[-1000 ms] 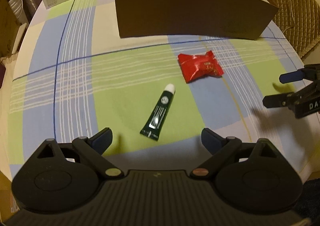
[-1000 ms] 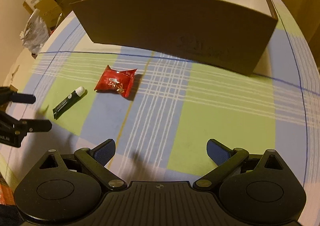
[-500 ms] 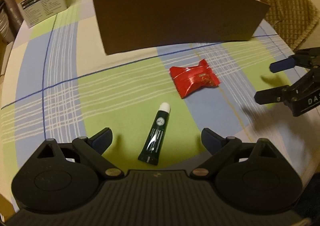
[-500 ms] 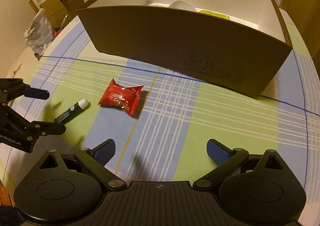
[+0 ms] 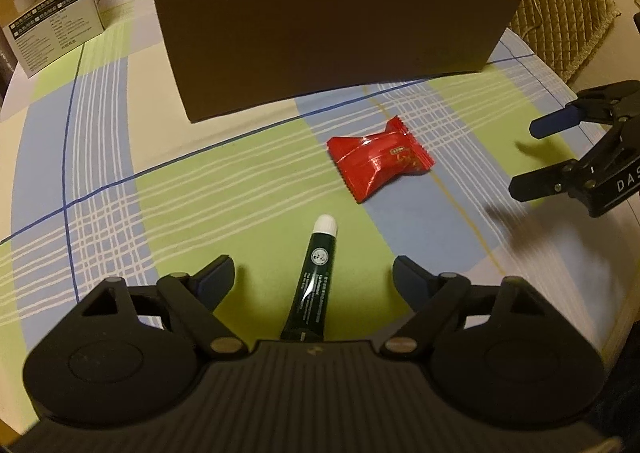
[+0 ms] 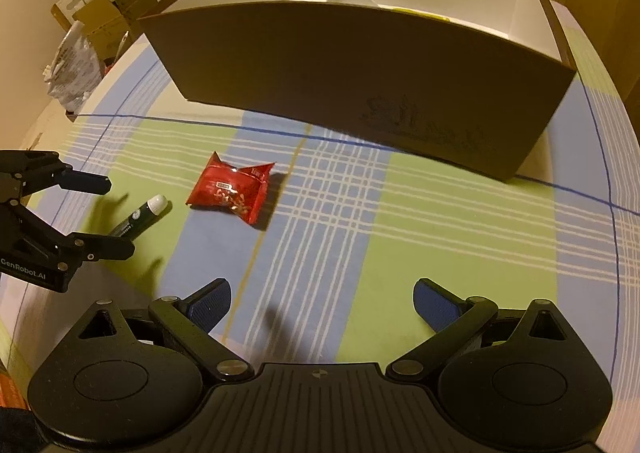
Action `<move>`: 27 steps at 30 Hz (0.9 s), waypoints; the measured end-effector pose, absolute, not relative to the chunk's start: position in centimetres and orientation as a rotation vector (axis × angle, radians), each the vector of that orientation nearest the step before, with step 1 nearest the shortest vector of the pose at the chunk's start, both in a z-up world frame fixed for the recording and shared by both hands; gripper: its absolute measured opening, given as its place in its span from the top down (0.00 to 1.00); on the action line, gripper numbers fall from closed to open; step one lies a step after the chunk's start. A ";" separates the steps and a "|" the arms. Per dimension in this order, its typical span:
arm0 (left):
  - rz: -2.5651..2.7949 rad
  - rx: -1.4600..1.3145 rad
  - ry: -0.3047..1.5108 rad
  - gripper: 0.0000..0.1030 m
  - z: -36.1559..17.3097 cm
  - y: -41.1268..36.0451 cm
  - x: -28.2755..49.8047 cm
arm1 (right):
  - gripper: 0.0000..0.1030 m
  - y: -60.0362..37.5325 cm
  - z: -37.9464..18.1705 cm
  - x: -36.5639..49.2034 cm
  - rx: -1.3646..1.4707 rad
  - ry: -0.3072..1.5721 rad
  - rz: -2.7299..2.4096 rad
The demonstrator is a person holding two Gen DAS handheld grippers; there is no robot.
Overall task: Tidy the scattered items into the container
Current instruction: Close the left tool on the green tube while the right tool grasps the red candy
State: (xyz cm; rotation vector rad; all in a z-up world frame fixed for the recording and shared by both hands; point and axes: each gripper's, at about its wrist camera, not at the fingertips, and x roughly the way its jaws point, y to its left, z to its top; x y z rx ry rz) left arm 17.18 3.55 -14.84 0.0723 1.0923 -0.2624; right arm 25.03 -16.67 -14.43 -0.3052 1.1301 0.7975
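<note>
A dark green tube with a white cap (image 5: 314, 277) lies on the checked tablecloth, its lower half between the open fingers of my left gripper (image 5: 313, 279); it also shows in the right wrist view (image 6: 140, 215). A red snack packet (image 5: 379, 157) lies beyond it, also seen in the right wrist view (image 6: 232, 191). The brown cardboard box (image 5: 328, 53) stands behind, open-topped; in the right wrist view (image 6: 360, 81) a white object and something yellow-green show inside. My right gripper (image 6: 322, 301) is open and empty, right of the packet.
A white product box (image 5: 48, 17) stands at the table's back left. Cardboard boxes and a plastic bag (image 6: 76, 57) sit beyond the table's left edge. A quilted chair (image 5: 560, 13) stands at the back right. The table edge curves close on the right.
My left gripper has moved forward over the tube, which now lies between its fingers. My right gripper has moved closer to the packet and the box. Both stay open.
</note>
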 end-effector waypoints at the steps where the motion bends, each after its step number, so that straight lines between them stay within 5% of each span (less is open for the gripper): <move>1: -0.267 0.073 1.094 0.23 -14.9 3.5 17.2 | 0.01 -16.8 -14.5 25.0 -0.302 1.133 0.796; 15: -0.277 0.060 1.109 0.39 -15.6 3.9 16.7 | 0.01 -16.7 -14.7 24.6 -0.314 1.140 0.802; 18: -0.270 0.058 1.117 0.53 -16.0 4.0 16.7 | 0.01 -16.7 -14.7 24.6 -0.312 1.137 0.812; 23: -0.266 0.050 1.106 0.61 -16.0 4.1 16.8 | 0.01 -16.8 -14.6 24.3 -0.314 1.130 0.825; 27: -0.265 0.056 1.102 0.76 -15.9 4.1 16.6 | 0.01 -16.8 -14.4 24.1 -0.322 1.108 0.845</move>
